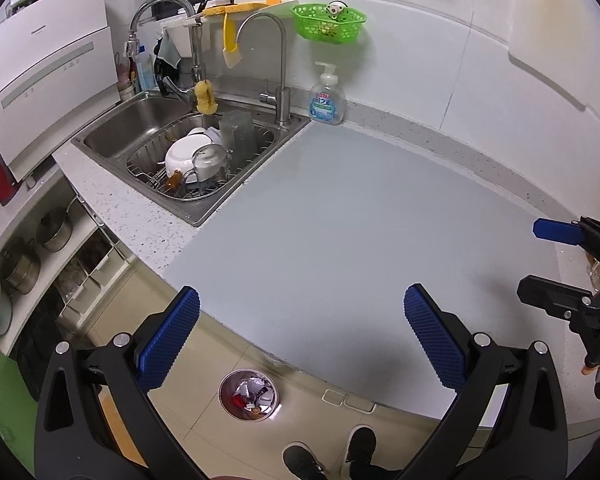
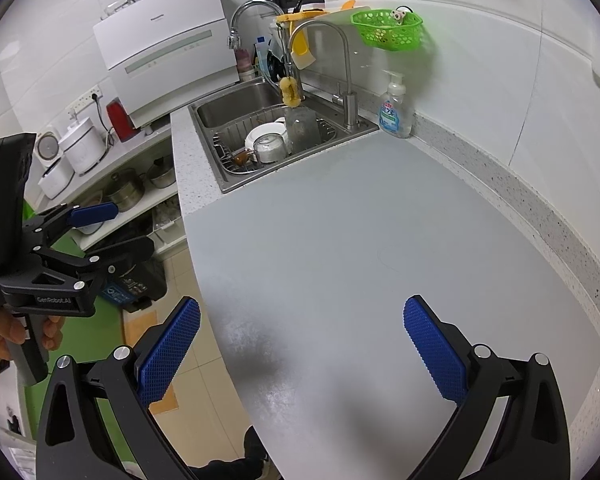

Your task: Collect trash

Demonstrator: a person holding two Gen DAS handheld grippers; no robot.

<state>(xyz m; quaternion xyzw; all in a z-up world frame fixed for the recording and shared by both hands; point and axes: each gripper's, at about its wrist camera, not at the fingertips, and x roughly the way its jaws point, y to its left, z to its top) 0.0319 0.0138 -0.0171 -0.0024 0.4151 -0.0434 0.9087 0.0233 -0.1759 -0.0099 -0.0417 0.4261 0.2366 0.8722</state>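
Note:
A round metal trash bin (image 1: 248,395) stands on the floor below the counter edge, with foil, red and dark scraps inside. My left gripper (image 1: 302,308) hangs open above the counter's front edge, with nothing between its blue pads, and the bin shows just below it. My right gripper (image 2: 302,316) is open too, empty, over the grey counter mat (image 2: 360,240). In the left wrist view the right gripper (image 1: 540,256) shows at the right edge; in the right wrist view the left gripper (image 2: 112,232) shows at the left, held by a hand (image 2: 4,332). No loose trash shows on the mat.
A steel sink (image 1: 148,120) holds a rack of dishes, with two faucets behind. A soap bottle (image 1: 326,98) and a green basket (image 1: 329,24) are at the back wall. A white dishwasher (image 1: 44,72) stands left. Shelves with pots (image 1: 20,264) lie below. A person's shoes (image 1: 328,456) are on the floor.

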